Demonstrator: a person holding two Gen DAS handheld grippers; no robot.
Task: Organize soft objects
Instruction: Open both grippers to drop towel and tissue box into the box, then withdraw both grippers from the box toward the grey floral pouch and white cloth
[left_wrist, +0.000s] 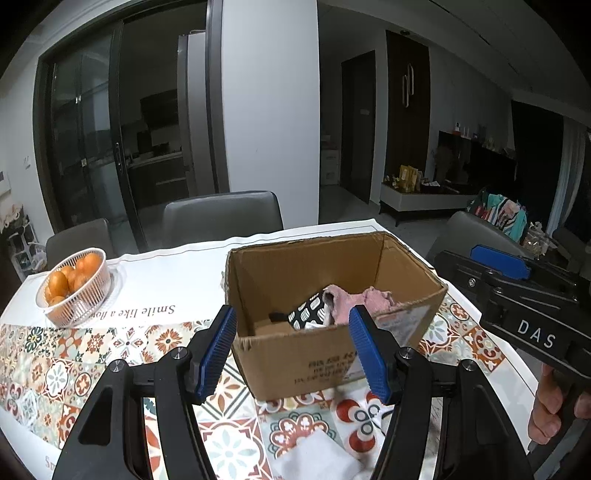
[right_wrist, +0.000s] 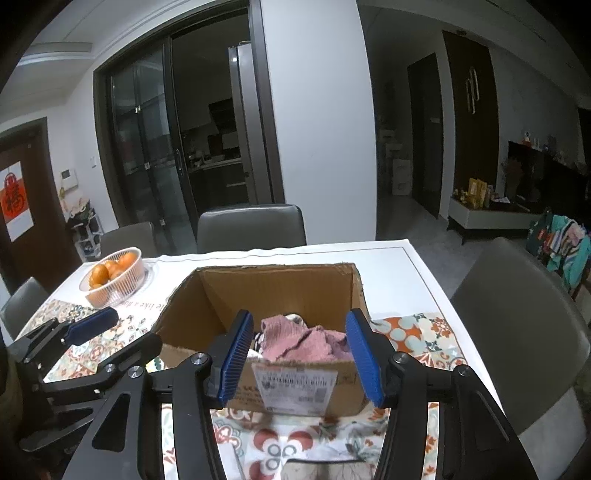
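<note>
Both grippers, left (left_wrist: 291, 350) and right (right_wrist: 299, 358), hang spread and empty near the cardboard box (right_wrist: 295, 387) holding a pink cloth (right_wrist: 303, 341); next, likely the white cloth (left_wrist: 317, 458) nearer.

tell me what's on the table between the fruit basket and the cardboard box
Nothing: only bare tablecloth lies between the fruit basket and the cardboard box, shown in both wrist views.

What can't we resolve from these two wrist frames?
- Cardboard box floor: left wrist view, hidden by its near wall and the pink cloth.
- Black-and-white patterned item: partly under the cloth, kind unclear.
- White cloth near the bottom edge: blurred, cut off by the left gripper.
- Shipping label: right wrist view, print too small.
</note>
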